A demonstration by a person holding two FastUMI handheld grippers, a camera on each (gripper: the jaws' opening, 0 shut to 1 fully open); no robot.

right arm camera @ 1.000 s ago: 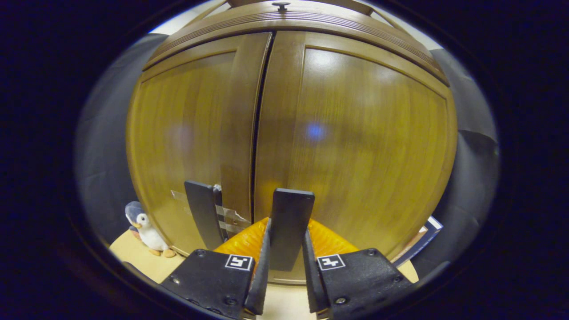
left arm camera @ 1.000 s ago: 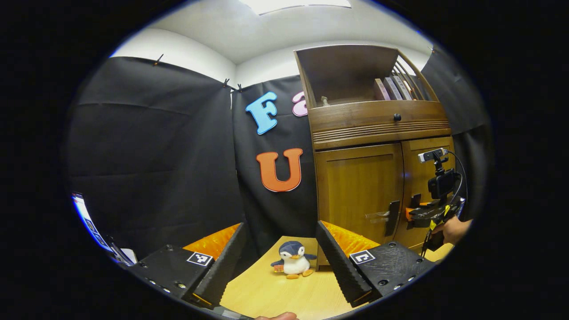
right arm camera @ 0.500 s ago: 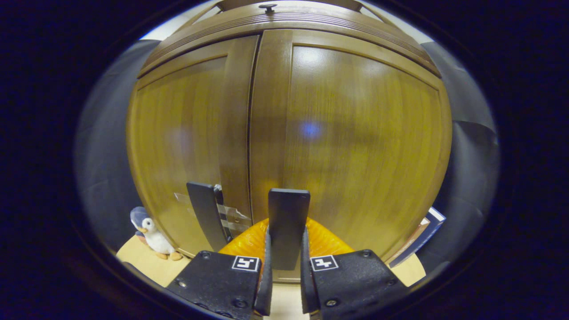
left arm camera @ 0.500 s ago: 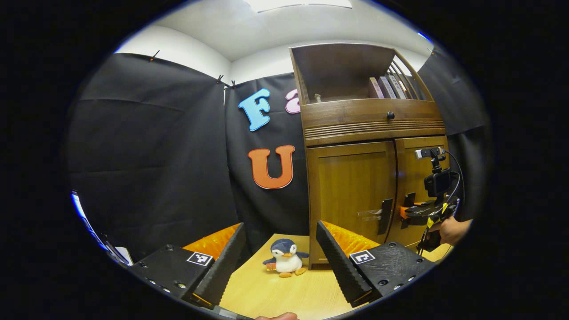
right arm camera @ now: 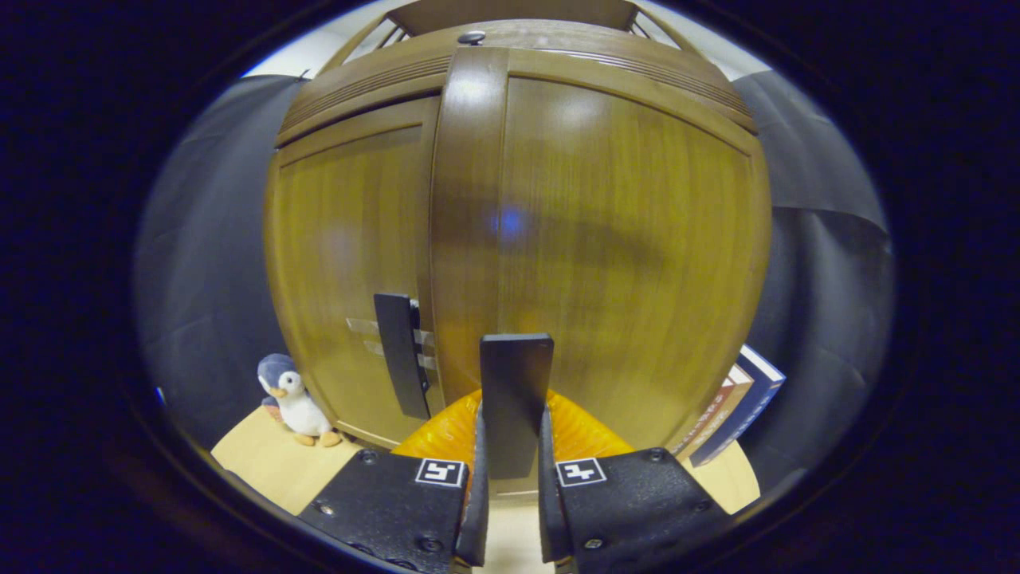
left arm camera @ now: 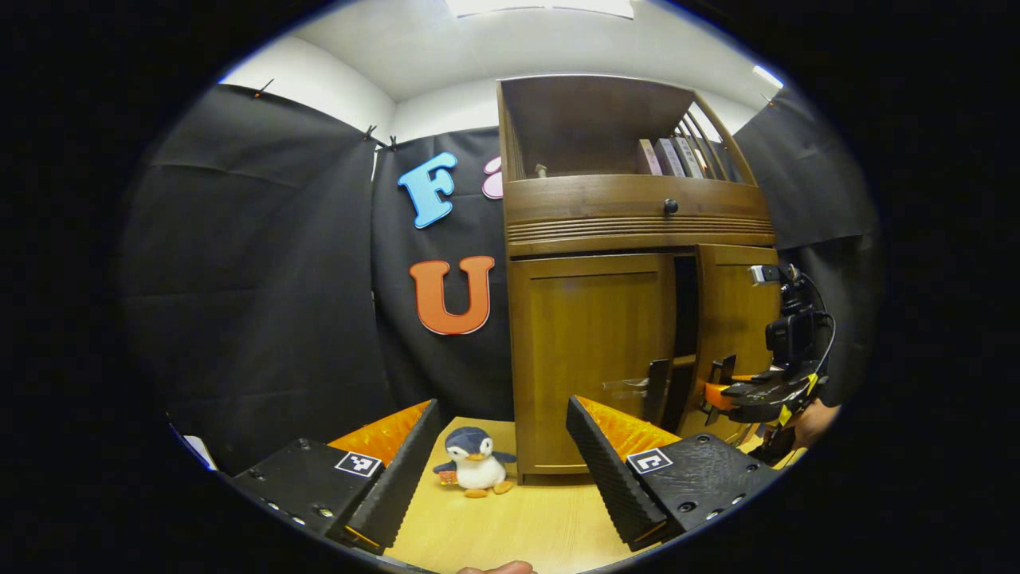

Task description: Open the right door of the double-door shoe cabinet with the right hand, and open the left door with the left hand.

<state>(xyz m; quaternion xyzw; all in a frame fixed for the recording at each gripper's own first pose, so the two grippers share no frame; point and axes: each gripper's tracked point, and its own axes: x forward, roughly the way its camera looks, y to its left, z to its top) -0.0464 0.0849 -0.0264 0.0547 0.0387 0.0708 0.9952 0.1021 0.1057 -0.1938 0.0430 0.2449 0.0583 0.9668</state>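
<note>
- Right door [right arm camera: 606,239] of shoe cabinet [left arm camera: 637,215] at table's far edge, ajar; handle [right arm camera: 515,399] clamped between right gripper [right arm camera: 510,486] fingers.
- Could slip off handle if pull leaves hinge arc.
- Left gripper [left arm camera: 502,470] spread wide, holding nothing, short of left door [left arm camera: 594,351]; penguin toy [left arm camera: 474,461] near cabinet foot, could get knocked.
- Versus earlier: doors were flush, now dark gap.

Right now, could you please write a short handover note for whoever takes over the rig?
Right gripper: shut on the right door's handle, with the right door pulled partly open and a dark gap showing beside it.
Left gripper: open, empty, held back from the cabinet above the table.
Left door: closed, its handle untouched.
Done: right door started.
Left: swing the right door fully open, then open the left door.
</note>
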